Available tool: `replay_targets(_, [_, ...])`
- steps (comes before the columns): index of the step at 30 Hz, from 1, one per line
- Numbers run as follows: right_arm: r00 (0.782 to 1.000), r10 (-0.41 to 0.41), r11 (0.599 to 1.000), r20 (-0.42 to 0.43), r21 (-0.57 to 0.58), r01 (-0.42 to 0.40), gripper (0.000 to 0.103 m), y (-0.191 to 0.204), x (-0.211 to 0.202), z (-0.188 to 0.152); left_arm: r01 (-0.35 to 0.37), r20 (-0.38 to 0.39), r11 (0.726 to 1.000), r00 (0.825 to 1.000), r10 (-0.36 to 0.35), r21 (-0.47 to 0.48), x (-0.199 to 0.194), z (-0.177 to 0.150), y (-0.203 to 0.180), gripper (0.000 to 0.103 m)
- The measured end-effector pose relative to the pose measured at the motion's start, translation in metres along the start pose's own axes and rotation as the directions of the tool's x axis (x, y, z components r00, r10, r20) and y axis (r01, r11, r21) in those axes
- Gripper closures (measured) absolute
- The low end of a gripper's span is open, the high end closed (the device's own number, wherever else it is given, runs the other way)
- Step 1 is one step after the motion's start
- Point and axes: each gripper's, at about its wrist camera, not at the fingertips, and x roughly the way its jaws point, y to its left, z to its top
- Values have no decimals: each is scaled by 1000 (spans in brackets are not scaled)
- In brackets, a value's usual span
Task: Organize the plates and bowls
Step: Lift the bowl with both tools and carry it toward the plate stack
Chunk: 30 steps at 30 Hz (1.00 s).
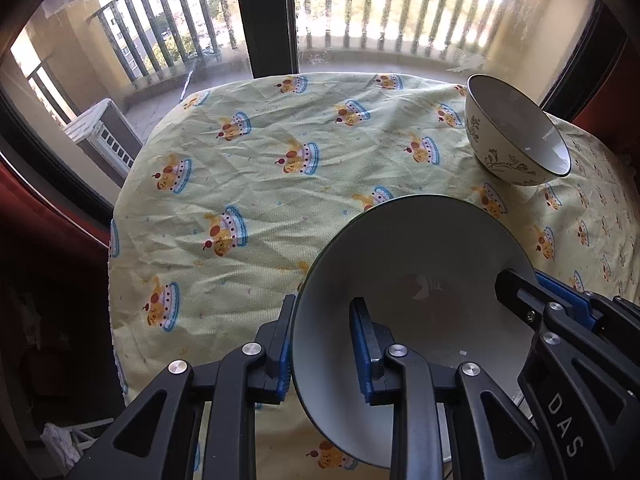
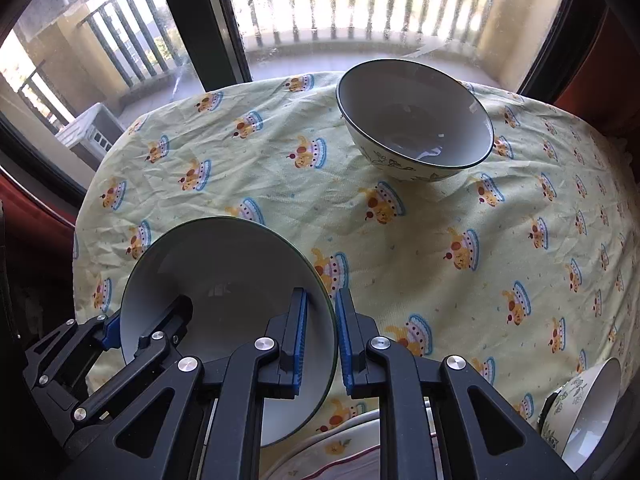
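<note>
Both grippers clamp one bowl (image 1: 408,280) by opposite sides of its rim — the left gripper (image 1: 320,344) pinches the left wall between its blue pads, one finger (image 1: 370,350) inside, one outside; the right gripper (image 2: 322,344) does the same on the right wall, jaws nearly together on the thin edge. The bowl sits tilted over the near part of the table, above the yellow printed tablecloth (image 1: 240,184); whether its base touches the cloth I cannot tell. A second bowl (image 2: 416,120), floral outside, stands apart toward the far right edge of the table, close to the window (image 1: 340,12); the cloth between the two bowls and across the whole left half lies bare, wrinkled, open. The right wrist view alone shows a third floral bowl (image 2: 580,408) tipped at the near right corner, and a plate rim (image 2: 336,452) under the gripper; the left view alone shows the far side of the right gripper's finger inside the held bowl.
</note>
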Motion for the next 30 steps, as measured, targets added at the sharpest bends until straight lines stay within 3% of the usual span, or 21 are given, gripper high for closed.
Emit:
replay_targets(16, [997, 31, 1000, 73, 4, -31, 86, -26, -44, -8, -17, 81, 1000, 997, 18, -16, -46, -6, -29, 79])
replay_targets(30, [992, 53, 998, 111, -35, -49, 86, -98, -91, -24, -9, 110, 998, 994, 15, -55, -82, -21, -105, 79])
